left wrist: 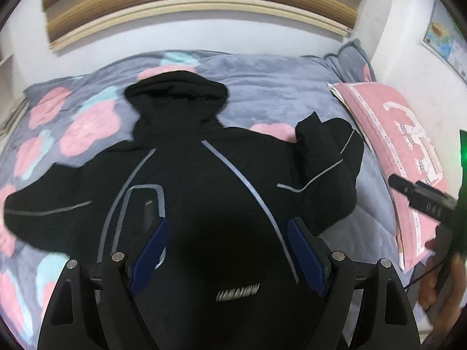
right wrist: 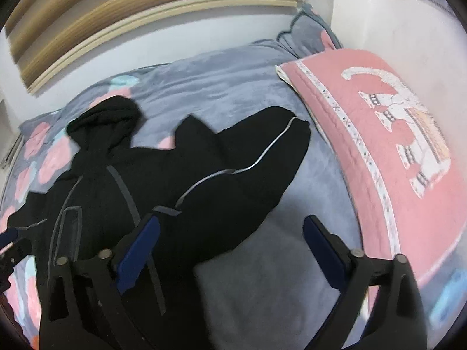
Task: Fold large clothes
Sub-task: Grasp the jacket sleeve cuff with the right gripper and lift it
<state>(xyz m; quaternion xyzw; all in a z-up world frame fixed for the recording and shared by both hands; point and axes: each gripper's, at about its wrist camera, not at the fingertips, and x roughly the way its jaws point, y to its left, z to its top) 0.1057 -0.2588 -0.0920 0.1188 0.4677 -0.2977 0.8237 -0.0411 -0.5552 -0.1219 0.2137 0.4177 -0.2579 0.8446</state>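
A black hooded jacket lies spread flat on my bed's grey flowered blanket, hood toward the wall. My left tongs hover wide apart over its chest, holding nothing. My right tongs gape wide too, empty, above the sleeve that reaches toward the pink pillow.

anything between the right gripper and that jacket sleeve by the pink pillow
Nothing visible does. The right gripper hangs open over the bedspread, and the black jacket sleeve lies flat just ahead with only bare cover between. The pink pillow sits off to the right, apart from the sleeve.
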